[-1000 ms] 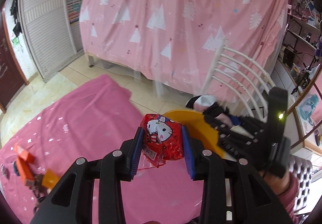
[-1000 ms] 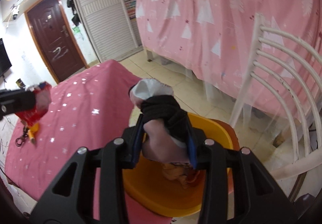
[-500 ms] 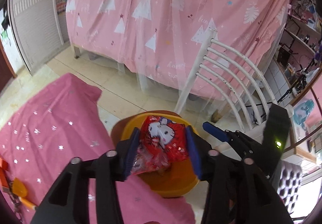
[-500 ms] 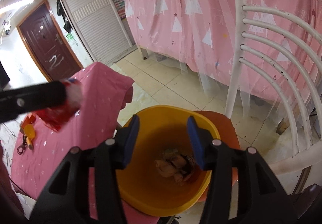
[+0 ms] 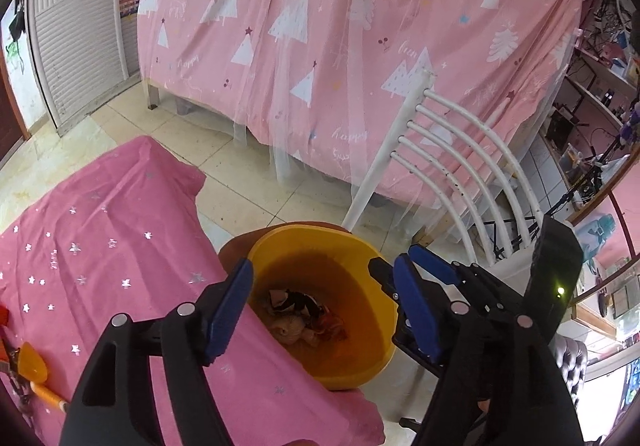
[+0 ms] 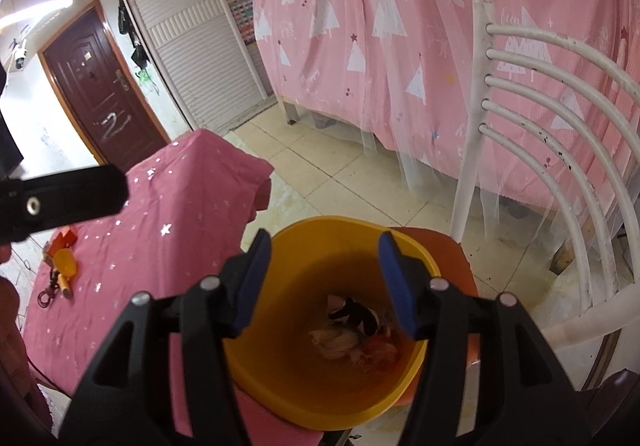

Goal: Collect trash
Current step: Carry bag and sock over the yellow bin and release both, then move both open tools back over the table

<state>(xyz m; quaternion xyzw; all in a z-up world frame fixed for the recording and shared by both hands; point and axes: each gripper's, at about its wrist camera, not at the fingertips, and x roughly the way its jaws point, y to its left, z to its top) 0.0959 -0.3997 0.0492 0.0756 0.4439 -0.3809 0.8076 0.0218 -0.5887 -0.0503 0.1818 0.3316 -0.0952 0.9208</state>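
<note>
Two grippers hang over one yellow bin (image 6: 280, 386): the left gripper (image 5: 324, 310) and the right gripper (image 6: 324, 286), each with two blue-padded fingers spread wide and holding nothing. In the left wrist view the right gripper's blue fingers (image 5: 430, 266) show just past the bin's right rim. The bin is a round, deep yellow plastic tub standing on an orange seat (image 6: 452, 250), pressed against the edge of one pink star-spangled cloth (image 6: 168, 230) that lies to its left. At the bottom of the bin sits the trash (image 6: 354, 336), a small crumpled heap in which at least three pieces can be told: a black-and-white scrap, a pale tan wad and a reddish wrapper; any finer count is unclear. On the cloth, well to the left of the bin, lies a little cluster of orange things (image 6: 62, 258) with a dark ring or cord. Just behind and right of the bin rises one white chair back (image 6: 520, 117) with five curved slats. Beyond the bin, across the tiled floor, hangs a pink curtain (image 6: 400, 25) printed with white trees, and far left of it stands one dark brown door (image 6: 100, 85).
</note>
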